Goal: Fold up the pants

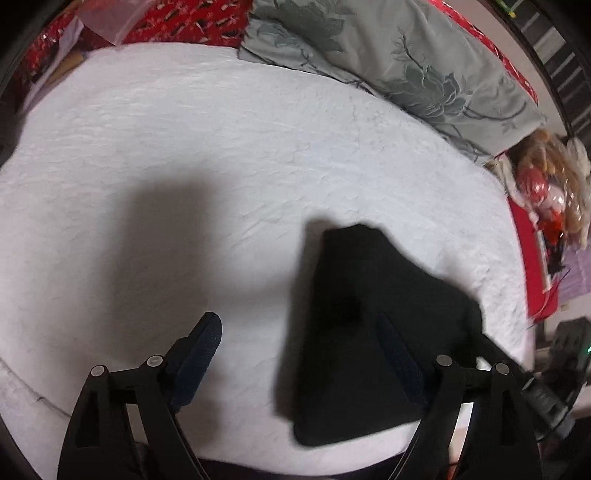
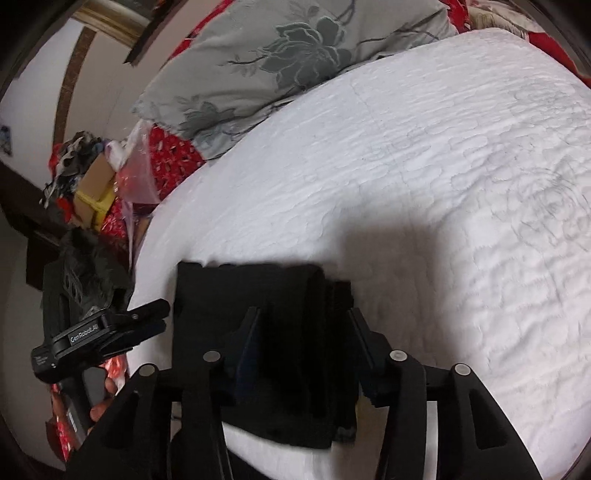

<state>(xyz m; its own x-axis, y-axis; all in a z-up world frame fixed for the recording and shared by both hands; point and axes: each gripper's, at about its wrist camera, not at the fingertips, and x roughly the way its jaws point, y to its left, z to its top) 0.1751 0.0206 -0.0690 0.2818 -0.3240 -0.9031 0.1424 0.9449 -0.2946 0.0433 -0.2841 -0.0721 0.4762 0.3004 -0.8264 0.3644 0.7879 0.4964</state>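
The black pants lie folded into a compact bundle on the white quilt, near its front edge. My left gripper is open above the quilt; its right finger overlaps the bundle's left part, its left finger is over bare quilt. In the right wrist view the bundle lies between the fingers of my right gripper, which is open around its thick folded edge. The left gripper shows at the left of that view, held by a hand.
A grey flowered pillow lies at the back of the bed, over a red patterned cover. Bags and a soft toy pile at one side; boxes and clutter at the other. The quilt's front edge is close below the grippers.
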